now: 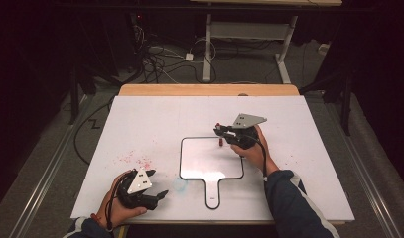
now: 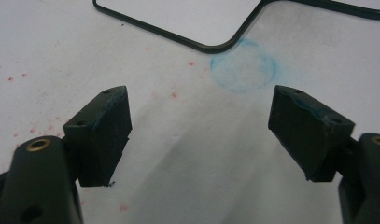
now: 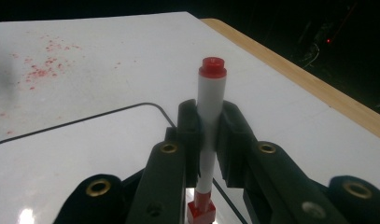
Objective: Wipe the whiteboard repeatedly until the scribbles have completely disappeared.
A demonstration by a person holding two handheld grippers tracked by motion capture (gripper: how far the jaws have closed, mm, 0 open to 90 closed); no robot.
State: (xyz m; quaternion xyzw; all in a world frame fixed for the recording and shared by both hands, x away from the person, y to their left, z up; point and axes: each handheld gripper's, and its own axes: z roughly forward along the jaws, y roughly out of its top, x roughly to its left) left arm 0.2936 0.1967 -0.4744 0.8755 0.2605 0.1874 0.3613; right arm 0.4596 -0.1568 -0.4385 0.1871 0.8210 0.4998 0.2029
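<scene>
1. Nearest the camera in the high view, the left tool (image 1: 162,194) rests at the front edge of the worktop (image 1: 140,124). Its jaws are spread wide with nothing between them, probably parked out of the way.
2. Just ahead of it sits a faint blue smudge (image 2: 243,65), beside the handle of the small whiteboard (image 1: 209,158).
3. Over the whiteboard's far right corner, the right tool (image 3: 207,135) is clamped on a red-capped marker (image 3: 210,107). It holds the marker upright, its lower end pointing down towards the board, likely ready for writing.
4. Farther left, red speckles (image 1: 137,159) stain the worktop.
</scene>
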